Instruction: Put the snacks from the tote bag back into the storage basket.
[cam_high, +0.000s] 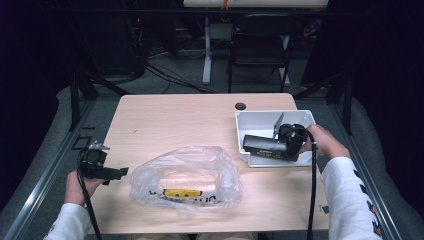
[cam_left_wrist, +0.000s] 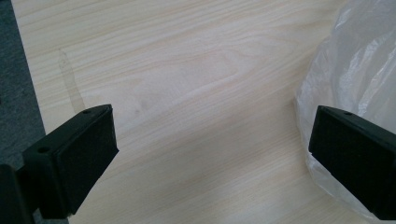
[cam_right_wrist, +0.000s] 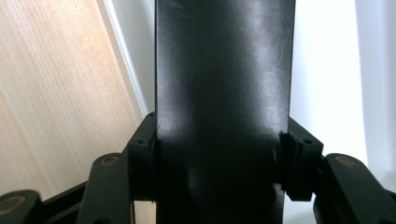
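My right gripper (cam_right_wrist: 219, 163) clamps a stiff, slick black box (cam_right_wrist: 224, 84), probably light, mid-body over the white bin (cam_high: 260, 122); my left gripper (cam_left_wrist: 210, 154) gapes empty.

The clear plastic bag (cam_high: 186, 176) on the counter carries a yellow patch and a row of dark letters near its front edge, but they are too small and blurred to read. The black box (cam_high: 265, 145) shows faint light print on its side, also not readable
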